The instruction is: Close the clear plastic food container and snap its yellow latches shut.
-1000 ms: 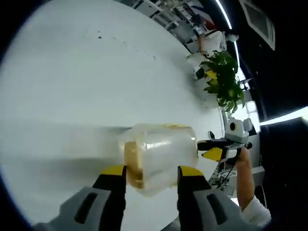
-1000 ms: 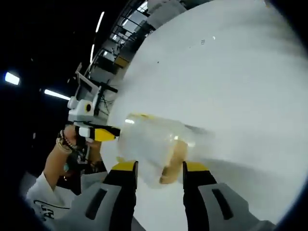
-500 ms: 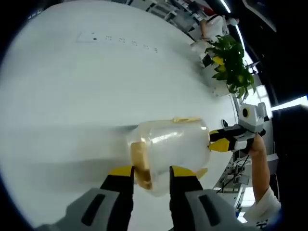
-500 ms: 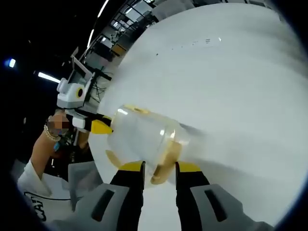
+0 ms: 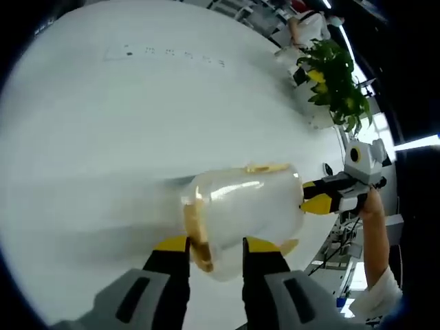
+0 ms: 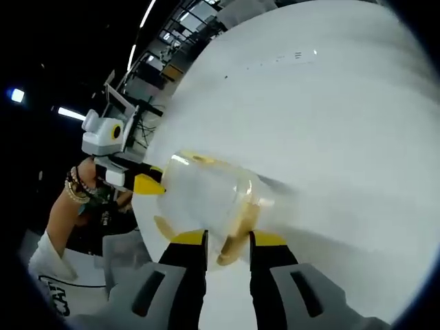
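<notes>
The clear plastic container (image 5: 244,210) lies on the white table (image 5: 103,124) with its lid on. My left gripper (image 5: 214,246) is shut on the yellow latch (image 5: 195,230) at the container's near end. At the far end, the right gripper (image 5: 317,202) touches the container. In the right gripper view the same container (image 6: 206,196) lies just ahead, and my right gripper (image 6: 227,240) is shut on the yellow latch (image 6: 234,244) at this end. The left gripper (image 6: 141,183) presses the opposite end. Another yellow latch (image 5: 268,167) runs along the container's upper side.
A green potted plant (image 5: 335,86) stands at the table's far edge. A person's hand (image 5: 375,206) holds the right gripper, and a wrist with bracelets (image 6: 77,191) holds the left one. Past the table edge (image 6: 158,103) are dark room fittings and ceiling lights.
Both grippers' jaws have narrowed from a wide gap onto the latches at the container's two ends. Over the last half second they hold about the same.
</notes>
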Action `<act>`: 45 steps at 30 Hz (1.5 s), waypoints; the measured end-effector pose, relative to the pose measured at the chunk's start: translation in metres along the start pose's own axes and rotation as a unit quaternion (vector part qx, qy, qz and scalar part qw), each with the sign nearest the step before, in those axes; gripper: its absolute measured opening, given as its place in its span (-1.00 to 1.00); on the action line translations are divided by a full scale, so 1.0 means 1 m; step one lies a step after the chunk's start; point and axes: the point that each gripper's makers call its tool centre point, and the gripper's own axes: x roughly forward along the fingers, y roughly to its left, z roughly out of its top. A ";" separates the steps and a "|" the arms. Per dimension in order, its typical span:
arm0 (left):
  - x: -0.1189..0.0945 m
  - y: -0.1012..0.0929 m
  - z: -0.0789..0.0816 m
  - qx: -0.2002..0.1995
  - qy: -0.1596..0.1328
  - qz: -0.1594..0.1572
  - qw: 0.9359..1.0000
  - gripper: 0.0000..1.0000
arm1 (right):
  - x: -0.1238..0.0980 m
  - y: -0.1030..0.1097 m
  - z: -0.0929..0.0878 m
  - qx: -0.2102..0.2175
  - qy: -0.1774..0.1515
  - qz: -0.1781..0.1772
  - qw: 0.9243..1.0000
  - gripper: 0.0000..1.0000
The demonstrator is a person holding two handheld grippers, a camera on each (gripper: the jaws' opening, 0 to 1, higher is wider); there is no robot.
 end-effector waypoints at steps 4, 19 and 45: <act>0.000 -0.001 -0.001 0.002 0.002 -0.001 1.000 -0.57 | 0.000 -0.003 0.002 0.007 0.006 0.003 1.000 -0.61; 0.001 -0.003 -0.007 -0.024 0.012 -0.023 0.999 -0.61 | -0.004 -0.003 0.014 -0.013 0.025 -0.007 1.000 -0.59; -0.030 -0.064 0.029 0.144 -0.348 -0.052 0.925 -1.00 | -0.003 0.051 0.049 -0.126 -0.106 0.008 0.986 -1.00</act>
